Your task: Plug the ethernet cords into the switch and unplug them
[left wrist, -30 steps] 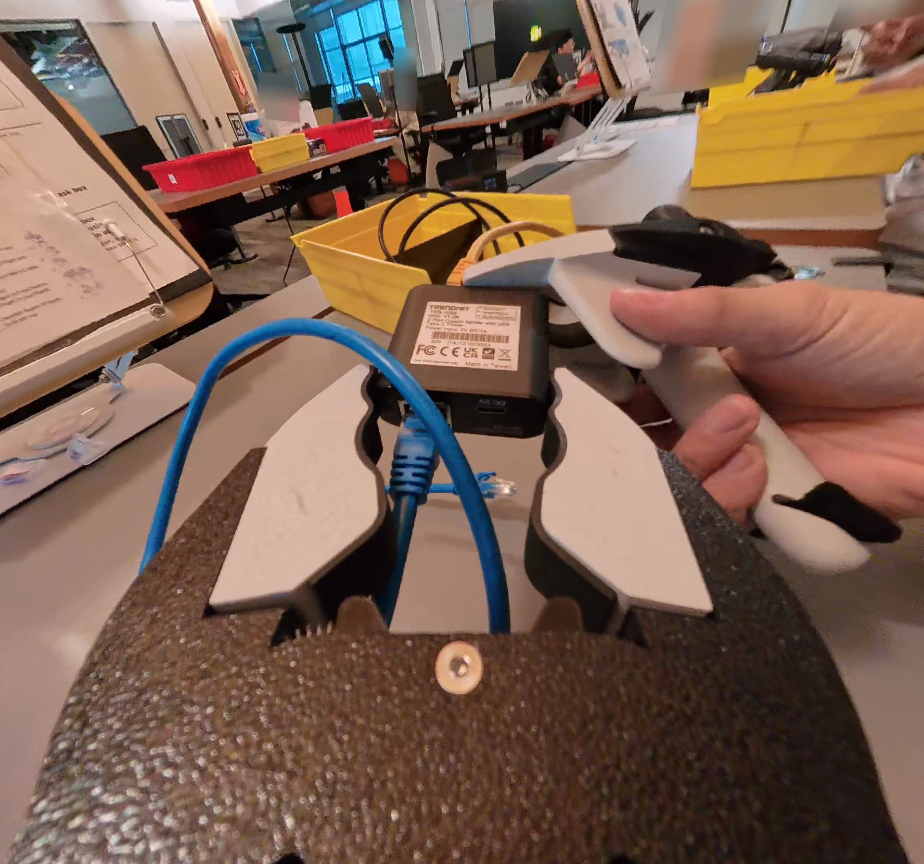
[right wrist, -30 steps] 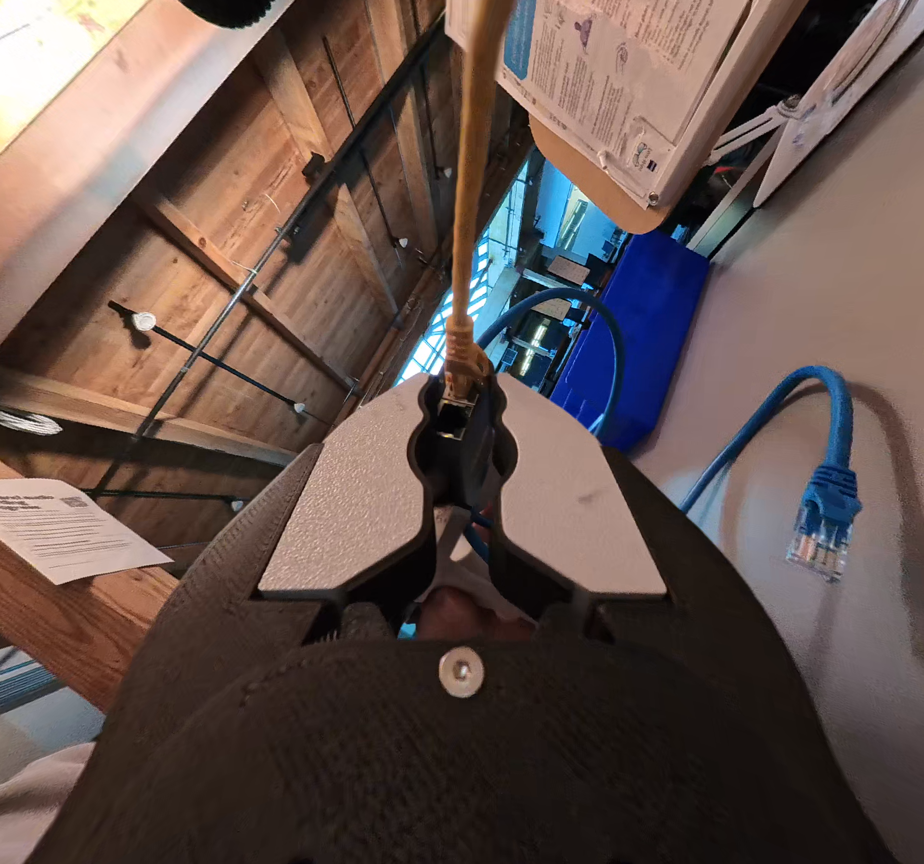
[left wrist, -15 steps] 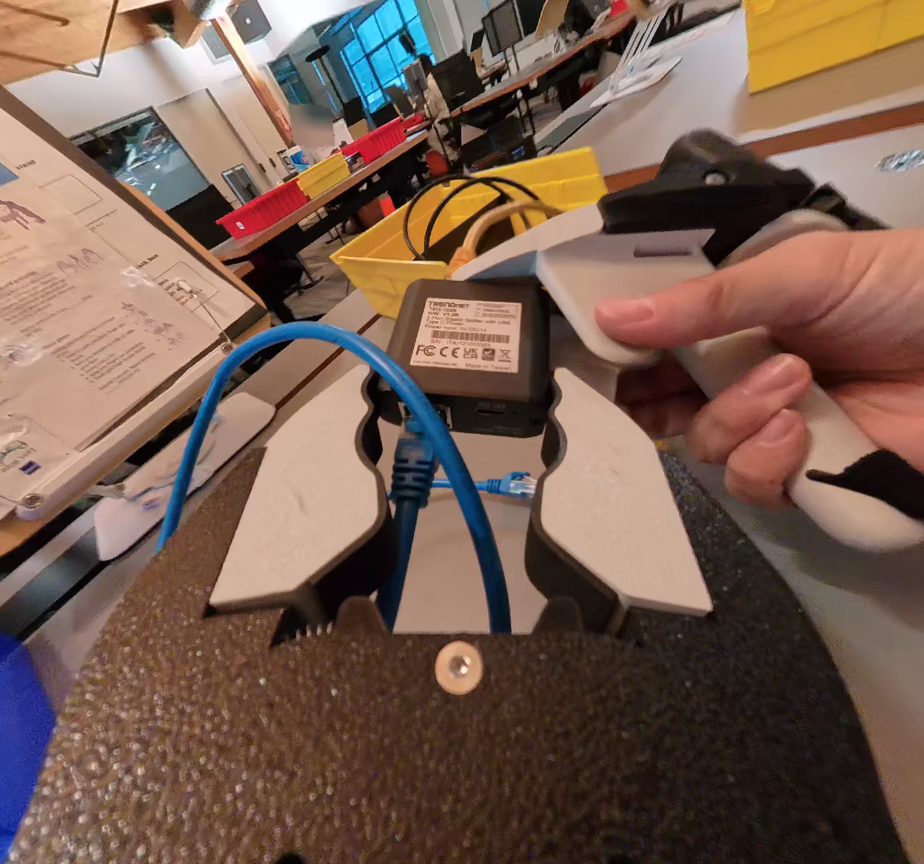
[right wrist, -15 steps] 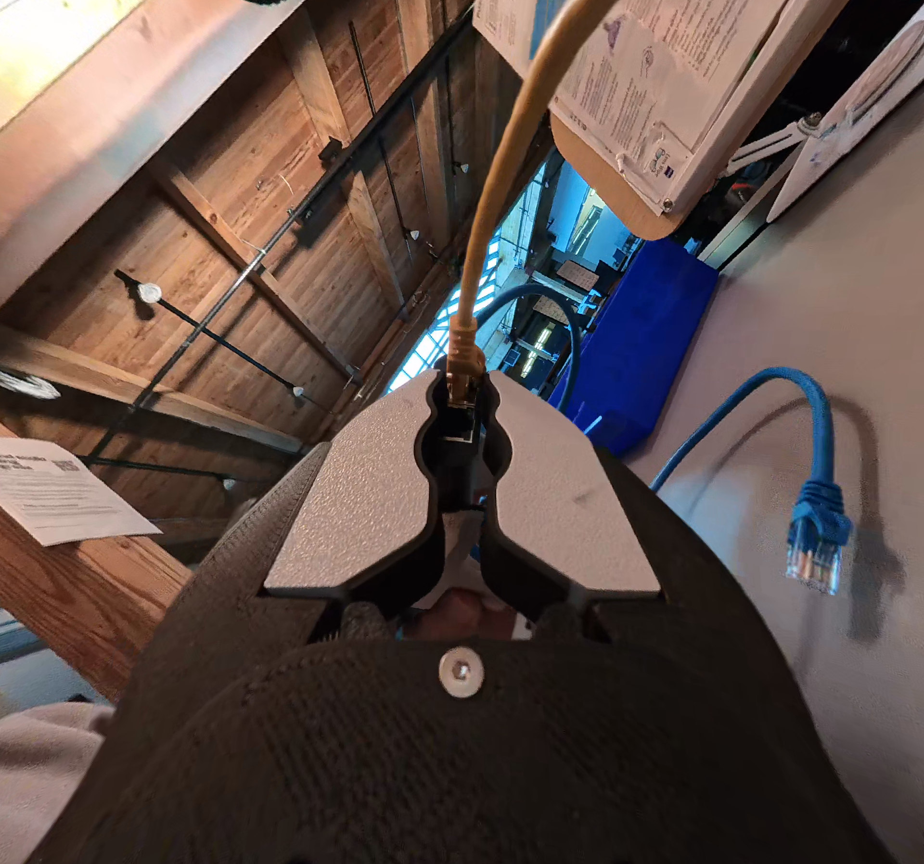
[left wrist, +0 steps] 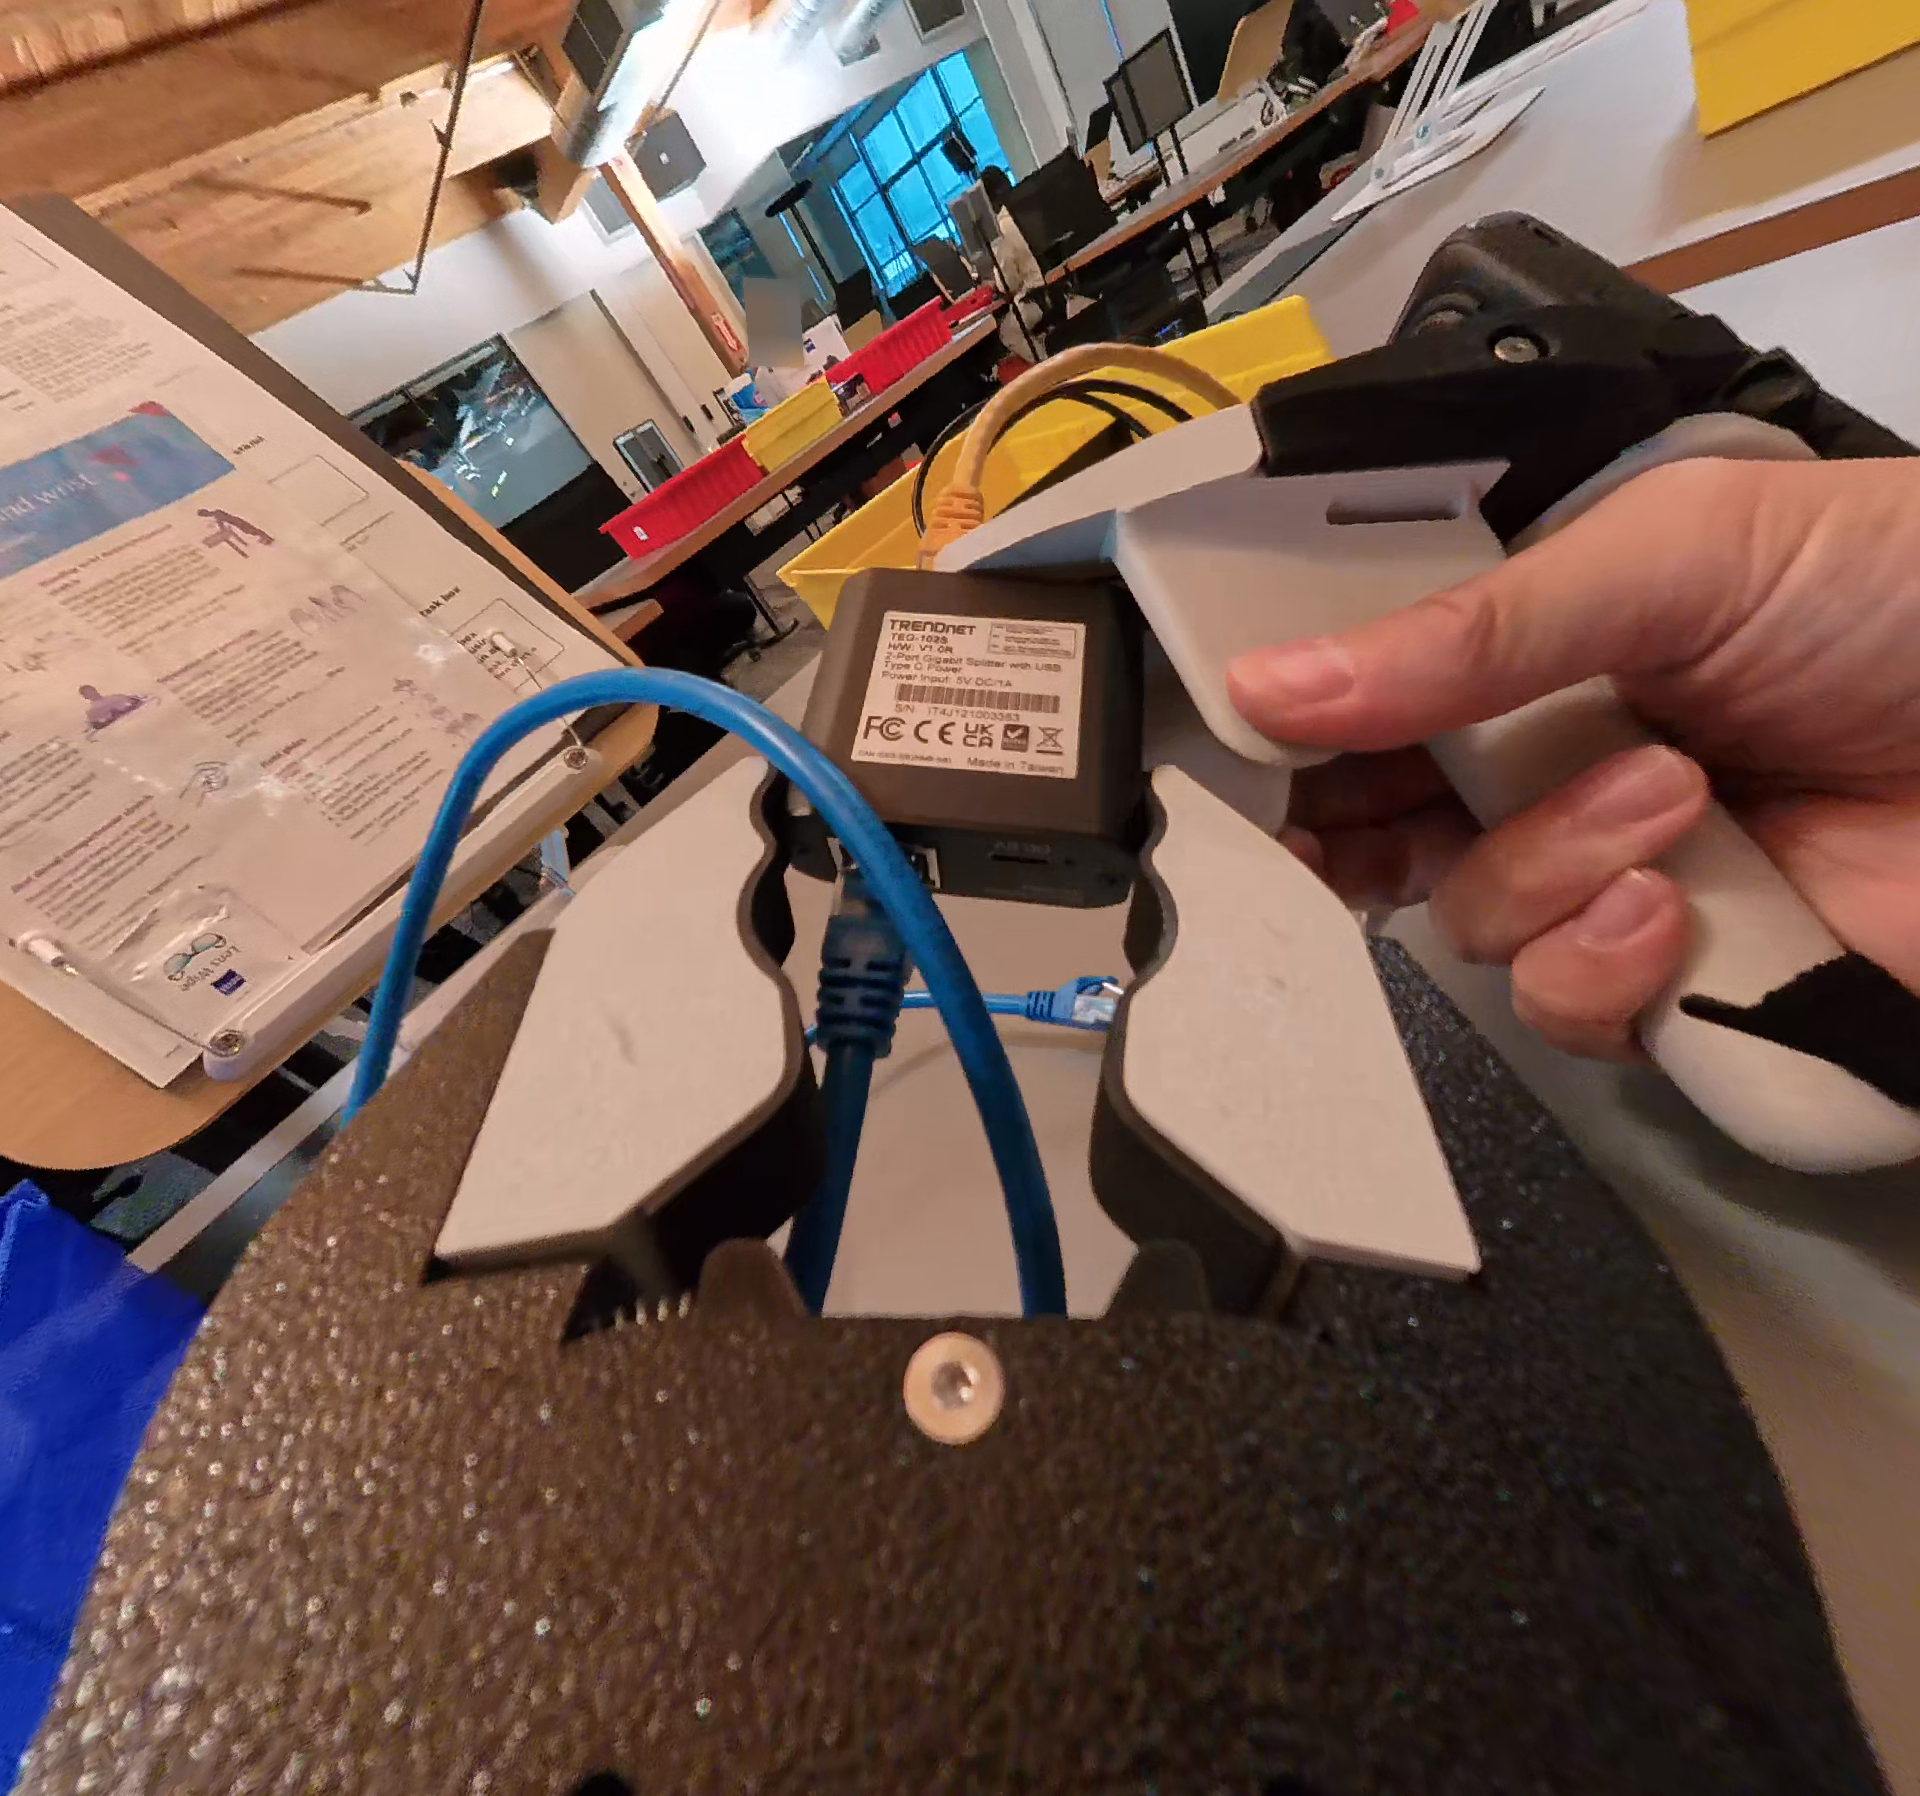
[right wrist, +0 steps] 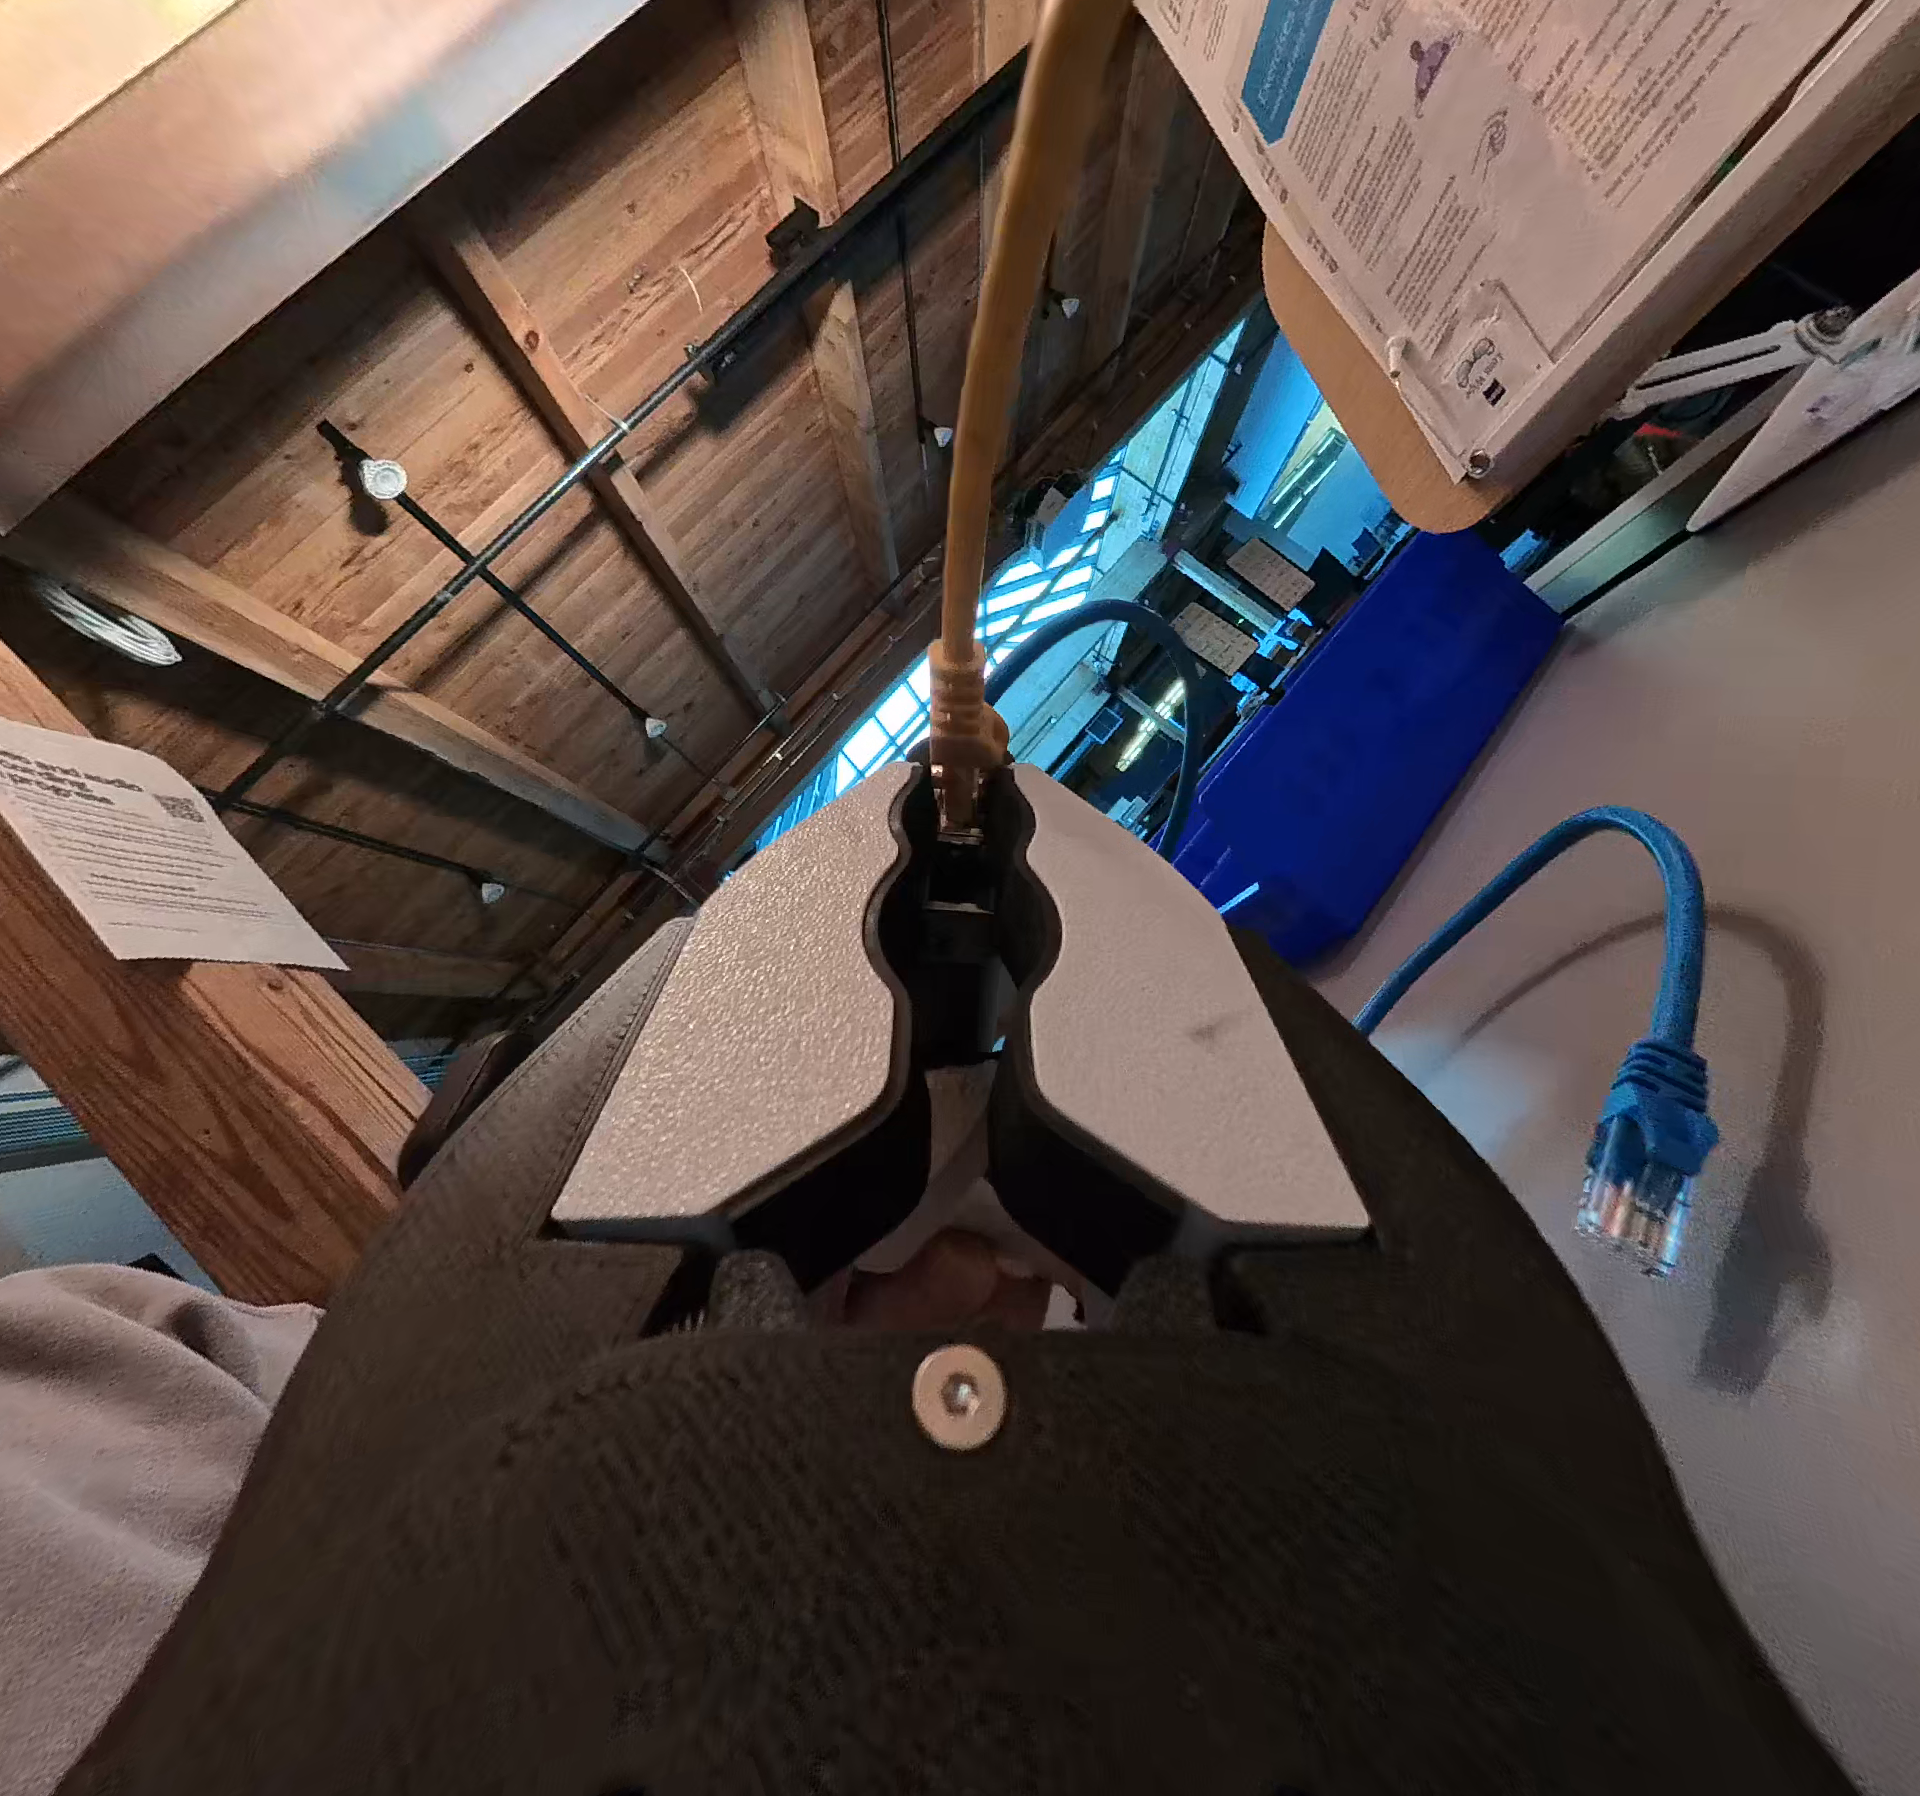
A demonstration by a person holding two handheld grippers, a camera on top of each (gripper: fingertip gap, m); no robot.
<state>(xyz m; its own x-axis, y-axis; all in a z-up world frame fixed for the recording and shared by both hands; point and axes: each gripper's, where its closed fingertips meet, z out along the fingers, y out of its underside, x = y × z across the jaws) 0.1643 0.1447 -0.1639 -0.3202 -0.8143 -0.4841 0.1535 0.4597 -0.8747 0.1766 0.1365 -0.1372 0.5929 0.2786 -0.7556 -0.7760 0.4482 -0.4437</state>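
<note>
Our left tongs (left wrist: 951, 899) clamp the switch (left wrist: 977, 718) to steady it. Our right tongs (right wrist: 961, 847) seem closed on the tan cord's plug (right wrist: 958, 707), probably for seating or pulling it.

Black switch (left wrist: 971, 707) with a white label; blue cord (left wrist: 852, 977) plugged into it, tan-orange cord (left wrist: 997, 437) arching behind. Grey finger plates on speckled black gripper bodies, left gripper (left wrist: 956, 915) and right gripper (right wrist: 961, 873) alike. Yellow bin (left wrist: 1049, 458), red bins (left wrist: 686, 505), blue bin (right wrist: 1351, 738), brown wooden ceiling (right wrist: 582, 292), pale grey table (right wrist: 1766, 811).
</note>
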